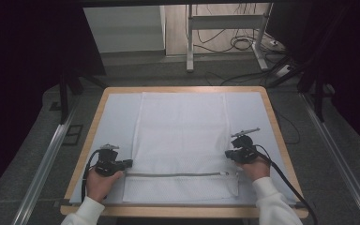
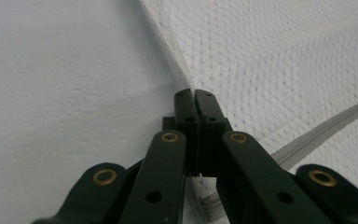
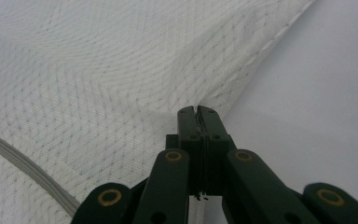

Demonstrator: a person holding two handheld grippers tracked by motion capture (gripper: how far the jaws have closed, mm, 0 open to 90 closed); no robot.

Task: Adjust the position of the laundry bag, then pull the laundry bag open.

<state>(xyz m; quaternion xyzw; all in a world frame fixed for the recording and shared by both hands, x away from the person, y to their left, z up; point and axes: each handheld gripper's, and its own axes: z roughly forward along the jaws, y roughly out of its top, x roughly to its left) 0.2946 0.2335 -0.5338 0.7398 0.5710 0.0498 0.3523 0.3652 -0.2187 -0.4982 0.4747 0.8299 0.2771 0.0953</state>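
Observation:
A white mesh bag (image 1: pixel 183 136) lies flat on the table, with a grey zipper (image 1: pixel 173 175) running across near its front end. My left gripper (image 1: pixel 125 163) is shut on the bag's left edge just above the zipper. In the left gripper view the closed jaws pinch the mesh bag (image 2: pixel 270 60) at its hem, where the left gripper (image 2: pixel 194 94) meets the cloth, and the zipper (image 2: pixel 326 130) runs off to the right. My right gripper (image 1: pixel 228 154) is shut on the right edge. The mesh bag (image 3: pixel 98 70) puckers toward the right gripper (image 3: pixel 197 111), with the zipper (image 3: pixel 23 163) at lower left.
A white sheet (image 1: pixel 115 117) covers the wooden table (image 1: pixel 267 101). Both hands in white sleeves hold the grippers near the front edge. Beyond the table stand a metal frame (image 1: pixel 190 42) and loose cables (image 1: pixel 243 44) on the floor. Rails run along both sides.

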